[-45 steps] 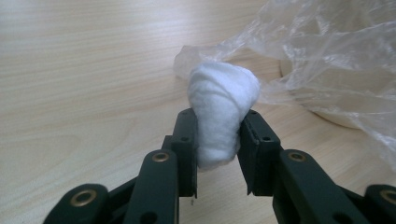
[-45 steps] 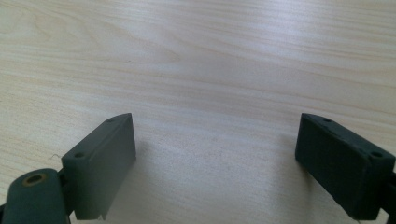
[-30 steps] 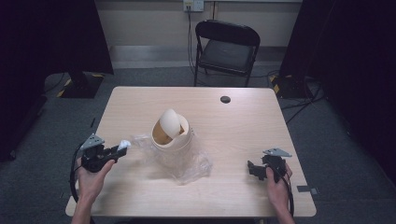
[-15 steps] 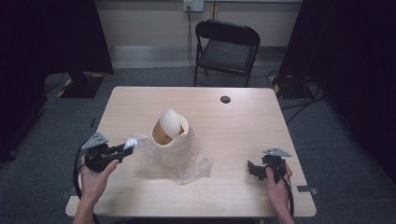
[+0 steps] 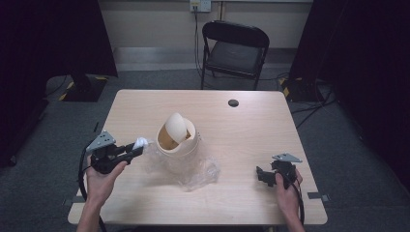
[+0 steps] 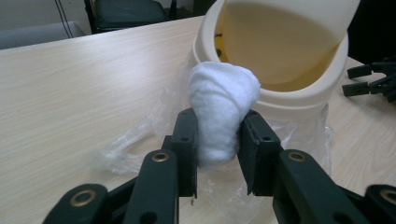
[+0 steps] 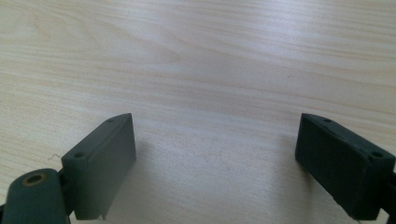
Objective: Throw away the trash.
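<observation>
Beside the bin (image 5: 177, 137) on crinkled plastic (image 5: 193, 170), left fingers (image 6: 184, 140) pinch cotton (image 6: 219, 107); right fingers (image 7: 100, 161) spread wide.

I work in what looks like a recording studio or lab: my wooden table (image 5: 251, 125) stands on grey carpet (image 5: 338, 130) between black curtains (image 5: 53, 38), with a folding chair (image 5: 235, 46) (unoccupied) and cables (image 5: 309, 96) by the wall.
</observation>
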Available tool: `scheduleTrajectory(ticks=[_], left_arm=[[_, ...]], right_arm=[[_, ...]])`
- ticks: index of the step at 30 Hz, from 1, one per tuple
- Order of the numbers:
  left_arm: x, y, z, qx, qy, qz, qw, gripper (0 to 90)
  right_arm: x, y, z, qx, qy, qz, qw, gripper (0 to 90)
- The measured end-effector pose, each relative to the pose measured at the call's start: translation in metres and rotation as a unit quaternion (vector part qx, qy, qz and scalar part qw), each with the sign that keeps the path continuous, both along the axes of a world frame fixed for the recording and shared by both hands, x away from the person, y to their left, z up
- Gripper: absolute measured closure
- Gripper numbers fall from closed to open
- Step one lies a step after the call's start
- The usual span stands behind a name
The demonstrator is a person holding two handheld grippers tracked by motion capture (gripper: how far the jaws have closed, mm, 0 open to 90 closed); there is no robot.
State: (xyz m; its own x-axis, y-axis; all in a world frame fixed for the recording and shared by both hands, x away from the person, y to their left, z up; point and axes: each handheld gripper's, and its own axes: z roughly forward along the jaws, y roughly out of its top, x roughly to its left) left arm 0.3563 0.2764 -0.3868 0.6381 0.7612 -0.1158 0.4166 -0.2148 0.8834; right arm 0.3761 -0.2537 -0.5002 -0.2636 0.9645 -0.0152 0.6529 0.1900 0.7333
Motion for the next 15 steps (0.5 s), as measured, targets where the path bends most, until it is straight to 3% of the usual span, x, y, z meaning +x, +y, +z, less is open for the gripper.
scheduleTrajectory(ticks=[8,15], left_arm=[[-0.004,-0.014,0.016,-0.009,-0.016,-0.023,0.9996,69.8],[0.003,-0.025,0.022,-0.010,-0.018,-0.031,0.9993,69.8]], right_arm=[[0.000,0.000,0.000,0.000,0.000,0.000,1.0000,11.3],[0.000,0.000,0.000,0.000,0.000,0.000,1.0000,11.3]])
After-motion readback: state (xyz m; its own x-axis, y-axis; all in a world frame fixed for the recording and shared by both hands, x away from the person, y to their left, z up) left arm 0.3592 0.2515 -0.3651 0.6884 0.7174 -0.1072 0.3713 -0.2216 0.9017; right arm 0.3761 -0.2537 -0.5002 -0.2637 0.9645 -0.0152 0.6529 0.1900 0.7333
